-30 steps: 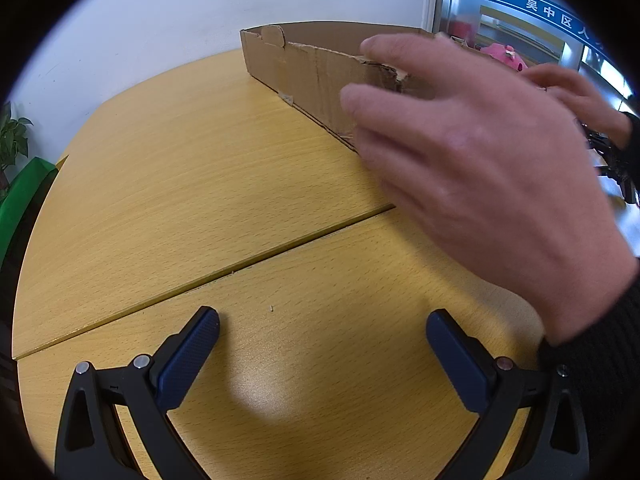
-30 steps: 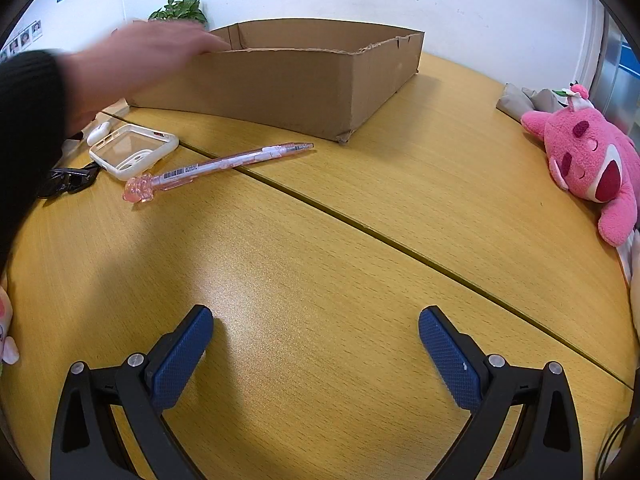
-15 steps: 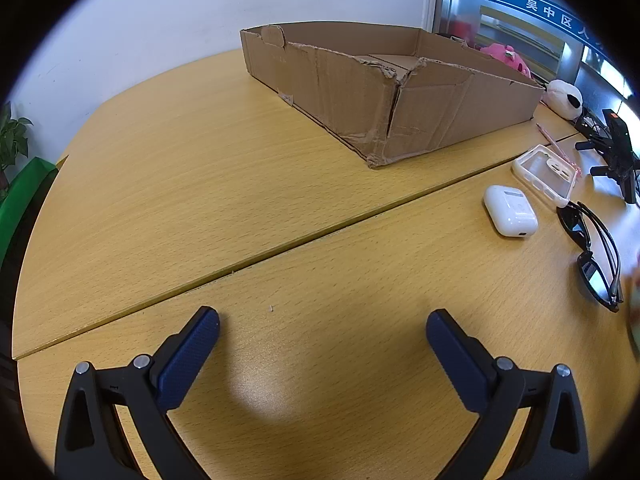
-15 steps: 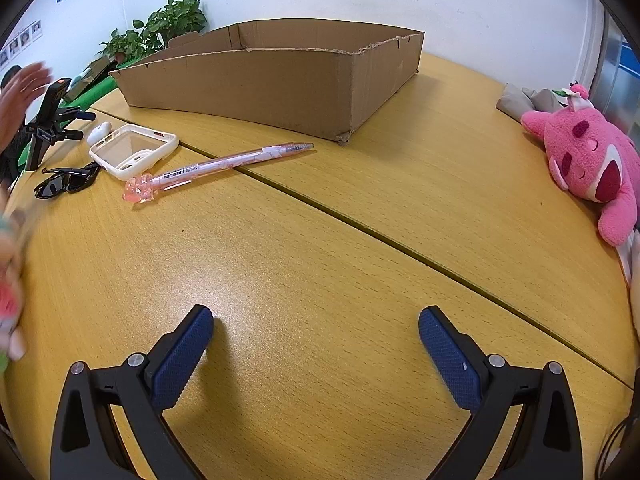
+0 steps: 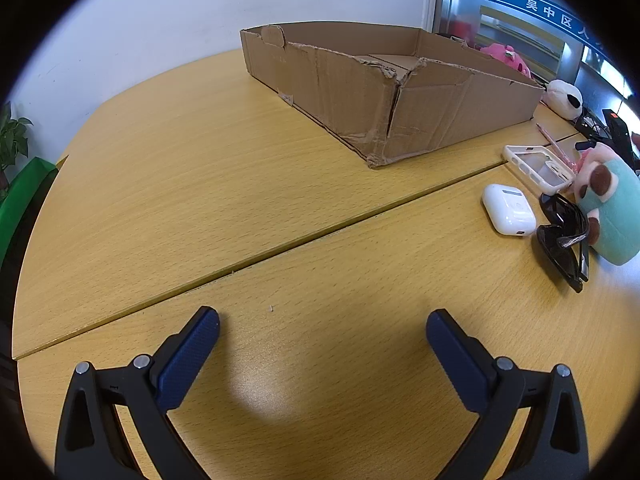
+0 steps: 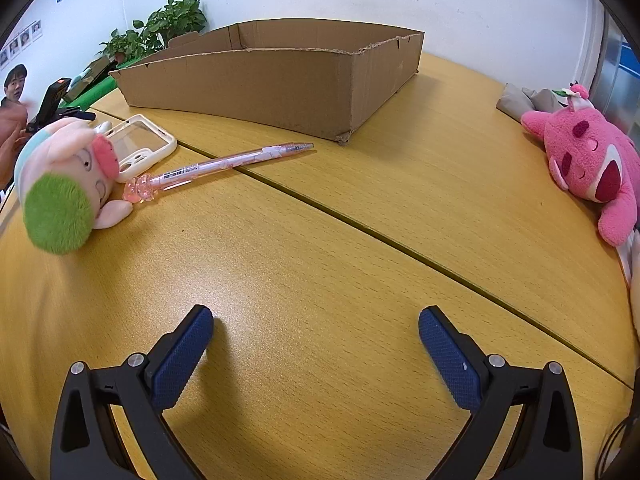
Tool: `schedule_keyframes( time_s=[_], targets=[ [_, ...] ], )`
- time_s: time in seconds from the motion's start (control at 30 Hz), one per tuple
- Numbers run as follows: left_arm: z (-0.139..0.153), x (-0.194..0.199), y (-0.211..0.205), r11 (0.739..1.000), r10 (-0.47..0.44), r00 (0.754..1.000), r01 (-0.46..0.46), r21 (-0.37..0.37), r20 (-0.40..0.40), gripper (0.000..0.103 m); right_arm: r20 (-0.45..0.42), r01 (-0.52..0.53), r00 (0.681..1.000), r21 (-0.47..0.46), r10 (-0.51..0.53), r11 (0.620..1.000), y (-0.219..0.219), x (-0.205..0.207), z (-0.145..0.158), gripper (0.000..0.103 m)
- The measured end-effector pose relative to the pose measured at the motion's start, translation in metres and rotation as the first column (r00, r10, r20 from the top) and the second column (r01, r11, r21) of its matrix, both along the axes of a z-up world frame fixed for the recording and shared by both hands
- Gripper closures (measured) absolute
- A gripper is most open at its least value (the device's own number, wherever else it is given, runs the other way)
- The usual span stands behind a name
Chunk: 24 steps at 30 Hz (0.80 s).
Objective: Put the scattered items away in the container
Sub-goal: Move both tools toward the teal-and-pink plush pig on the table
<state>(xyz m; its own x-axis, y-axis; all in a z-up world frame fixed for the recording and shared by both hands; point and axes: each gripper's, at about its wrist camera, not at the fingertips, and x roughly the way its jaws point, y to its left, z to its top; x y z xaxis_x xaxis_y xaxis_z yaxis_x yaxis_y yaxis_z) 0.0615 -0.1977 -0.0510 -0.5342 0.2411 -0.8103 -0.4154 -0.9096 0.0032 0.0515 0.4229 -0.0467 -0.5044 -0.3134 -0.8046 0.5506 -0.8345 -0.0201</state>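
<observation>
left claw [image 5: 322,334]: spread wide, nothing in it, low over bare desk [image 5: 200,200].
right claw [image 6: 316,330]: spread too, holding nothing.
box [image 5: 392,92]: far side of desk, open top, looks empty.
items: earbud case [image 5: 508,209], sunglasses [image 5: 564,236], phone case [image 5: 536,168], plush [image 5: 610,208] clustered at my left claw's right; pen [image 6: 224,164] in front of box.
step, my guess: first pick not begun. I'd take the pen with my right claw, across the barrel mid-length, lift clear of the wall, drop inside.
risk: pen is thin, may roll.
left view only: earbud case, sunglasses, box floor.
right view only: whole pen, pink plush [image 6: 588,160] off right.
</observation>
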Motion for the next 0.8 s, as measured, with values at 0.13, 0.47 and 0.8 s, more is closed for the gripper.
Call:
schedule_keyframes(
  time_s=[0.13, 0.47, 0.8],
  targets=[
    [0.000, 0.000, 0.000, 1.000, 0.001, 1.000, -0.001, 0.000, 0.000, 0.000, 0.000, 0.000, 1.000, 0.000, 0.000, 1.000, 0.000, 0.000, 0.000, 0.000],
    [0.000, 0.008, 0.007, 0.985, 0.171, 0.985, -0.171, -0.002, -0.002, 0.000, 0.000, 0.000, 1.000, 0.000, 0.000, 1.000, 0.000, 0.000, 0.000, 0.000],
    [0.006, 0.042, 0.016, 0.949, 0.315, 0.949, -0.315, 0.003, -0.002, 0.000, -0.001, 0.074, 0.997, 0.001, -0.074, 0.997, -0.006, 0.000, 0.000, 0.000]
  ],
)
